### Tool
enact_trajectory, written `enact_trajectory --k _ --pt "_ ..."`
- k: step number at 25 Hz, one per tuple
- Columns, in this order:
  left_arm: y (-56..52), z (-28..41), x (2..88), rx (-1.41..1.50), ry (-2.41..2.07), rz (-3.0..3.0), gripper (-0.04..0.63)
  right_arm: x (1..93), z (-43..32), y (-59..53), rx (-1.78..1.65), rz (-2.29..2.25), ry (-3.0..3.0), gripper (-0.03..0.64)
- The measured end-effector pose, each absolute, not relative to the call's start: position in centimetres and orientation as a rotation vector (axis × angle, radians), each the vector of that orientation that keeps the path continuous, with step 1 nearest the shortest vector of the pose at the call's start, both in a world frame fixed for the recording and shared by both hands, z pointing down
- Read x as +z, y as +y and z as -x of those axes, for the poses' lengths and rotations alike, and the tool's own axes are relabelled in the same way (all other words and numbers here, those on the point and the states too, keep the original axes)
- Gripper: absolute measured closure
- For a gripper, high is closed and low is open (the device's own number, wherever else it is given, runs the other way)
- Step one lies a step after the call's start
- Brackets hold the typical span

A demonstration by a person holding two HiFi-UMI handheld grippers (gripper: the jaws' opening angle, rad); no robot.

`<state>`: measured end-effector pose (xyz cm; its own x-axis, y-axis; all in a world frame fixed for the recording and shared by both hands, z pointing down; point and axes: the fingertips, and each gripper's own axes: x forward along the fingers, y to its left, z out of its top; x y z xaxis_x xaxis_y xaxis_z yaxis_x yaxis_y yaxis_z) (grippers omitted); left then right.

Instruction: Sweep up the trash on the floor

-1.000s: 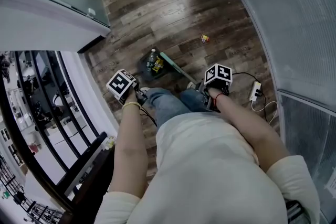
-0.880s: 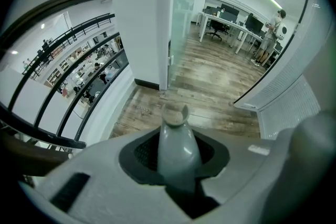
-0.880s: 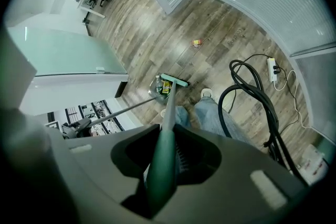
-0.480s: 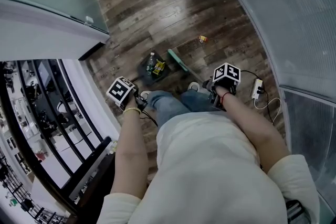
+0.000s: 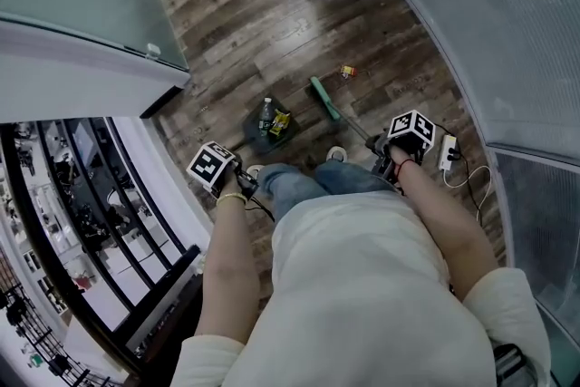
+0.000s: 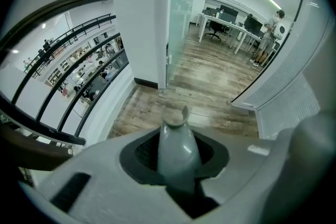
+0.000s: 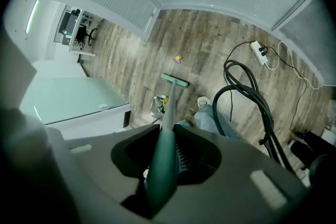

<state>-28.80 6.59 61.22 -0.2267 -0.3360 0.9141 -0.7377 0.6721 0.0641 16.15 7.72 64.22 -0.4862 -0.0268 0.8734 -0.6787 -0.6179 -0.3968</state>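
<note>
Wood-plank floor (image 5: 272,14): right claw (image 7: 167,157) clamps green broom (image 7: 174,81), left claw (image 6: 177,165) grey dustpan handle (image 6: 176,134).

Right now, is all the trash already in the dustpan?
No: a small wrapper lies on the floor just past the broom, outside the dustpan.

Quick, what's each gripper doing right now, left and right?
Left gripper: shut on the grey dustpan handle.
Right gripper: shut on the green broom handle.
</note>
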Motion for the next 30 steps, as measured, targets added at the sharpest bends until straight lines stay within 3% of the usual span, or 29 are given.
enact_trajectory --k 30 --pt "-4.8 11.6 61.5 0.576 -1.713 -1.04 0.508 66.2 -29.2 -0.2 2.091 -1.528 -1.043 0.52"
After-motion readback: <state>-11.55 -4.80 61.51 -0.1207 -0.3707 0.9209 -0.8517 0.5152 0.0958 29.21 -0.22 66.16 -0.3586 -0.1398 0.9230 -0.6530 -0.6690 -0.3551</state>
